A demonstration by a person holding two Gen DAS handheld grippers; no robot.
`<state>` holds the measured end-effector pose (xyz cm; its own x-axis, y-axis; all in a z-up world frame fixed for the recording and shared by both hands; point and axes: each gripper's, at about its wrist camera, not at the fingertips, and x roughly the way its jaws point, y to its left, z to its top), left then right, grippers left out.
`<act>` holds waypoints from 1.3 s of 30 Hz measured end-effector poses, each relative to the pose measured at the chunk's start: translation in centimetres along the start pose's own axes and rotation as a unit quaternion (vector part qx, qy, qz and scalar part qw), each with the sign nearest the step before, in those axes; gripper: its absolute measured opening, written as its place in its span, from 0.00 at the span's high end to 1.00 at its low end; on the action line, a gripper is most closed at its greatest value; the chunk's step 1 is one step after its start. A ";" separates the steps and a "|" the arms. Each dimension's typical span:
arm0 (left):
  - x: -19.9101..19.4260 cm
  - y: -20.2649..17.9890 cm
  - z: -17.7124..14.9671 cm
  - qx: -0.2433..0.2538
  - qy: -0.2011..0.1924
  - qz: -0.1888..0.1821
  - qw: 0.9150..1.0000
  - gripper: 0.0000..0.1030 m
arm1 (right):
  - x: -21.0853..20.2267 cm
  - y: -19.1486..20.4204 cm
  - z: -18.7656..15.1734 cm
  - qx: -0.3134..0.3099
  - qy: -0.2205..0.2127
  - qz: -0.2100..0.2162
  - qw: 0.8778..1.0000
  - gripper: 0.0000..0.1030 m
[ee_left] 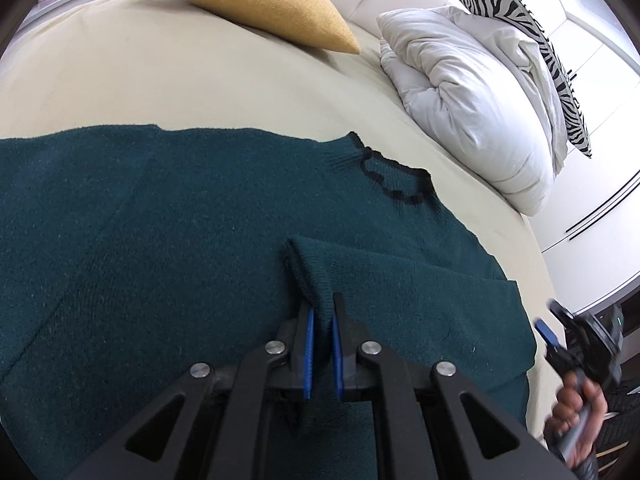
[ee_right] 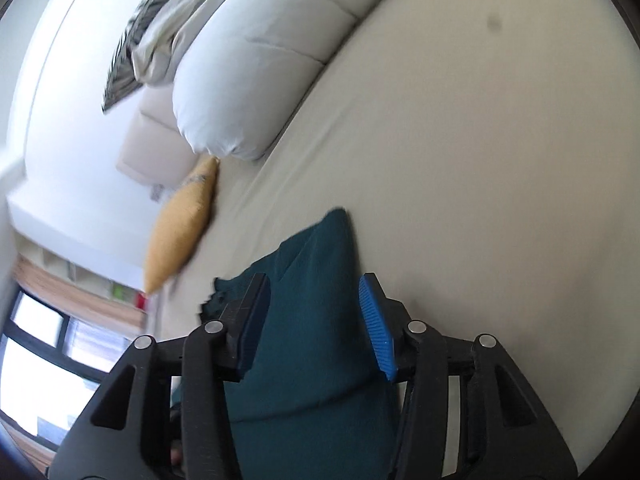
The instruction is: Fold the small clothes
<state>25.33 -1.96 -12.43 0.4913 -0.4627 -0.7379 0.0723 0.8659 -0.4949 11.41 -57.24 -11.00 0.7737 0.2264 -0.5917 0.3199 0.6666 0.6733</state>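
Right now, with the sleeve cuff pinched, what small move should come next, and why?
Probably carry the cuff across the sweater body and lay it flat: the left gripper is shut on it, while the right gripper stands open, holding nothing.

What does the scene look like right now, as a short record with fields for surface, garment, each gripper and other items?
surface: cream bed sheet
garment: dark green sweater spread flat, one sleeve cuff lifted
left gripper: shut on the sleeve cuff
right gripper: open, sweater fabric behind its gap, not pinched
other items: yellow cushion, white duvet, zebra pillow
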 end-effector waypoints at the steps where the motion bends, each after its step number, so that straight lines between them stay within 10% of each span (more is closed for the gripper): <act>1: 0.0 0.0 0.0 0.001 0.000 0.000 1.000 0.92 | 1.3 0.5 0.6 -0.017 0.013 -0.011 1.000 0.56; 3: 0.1 0.0 -0.1 0.003 -0.001 0.001 1.000 0.92 | 3.8 0.8 1.2 -0.041 0.043 -0.029 0.998 0.56; 8: -0.1 0.1 -0.1 0.005 -0.003 -0.004 1.000 0.92 | 6.5 1.6 1.6 -0.104 0.059 -0.084 0.989 0.93; 24: 0.4 0.3 -0.2 0.010 -0.007 -0.002 1.000 0.89 | 1.0 3.8 -0.6 -0.158 0.000 -0.099 0.983 0.88; 29: 0.1 0.3 -0.4 0.013 -0.007 -0.003 1.000 0.89 | 1.8 5.7 -4.7 -0.242 0.045 -0.125 0.961 0.89; 39: 0.4 0.2 -0.5 0.011 -0.012 -0.004 1.000 0.88 | 1.7 3.1 -5.4 -0.194 0.045 -0.120 0.973 0.90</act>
<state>25.12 -2.02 -13.02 0.5117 -0.4644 -0.7228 0.0954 0.8668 -0.4894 10.73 -50.96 -12.27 0.6461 0.0808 -0.7590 0.2416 0.9216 0.3038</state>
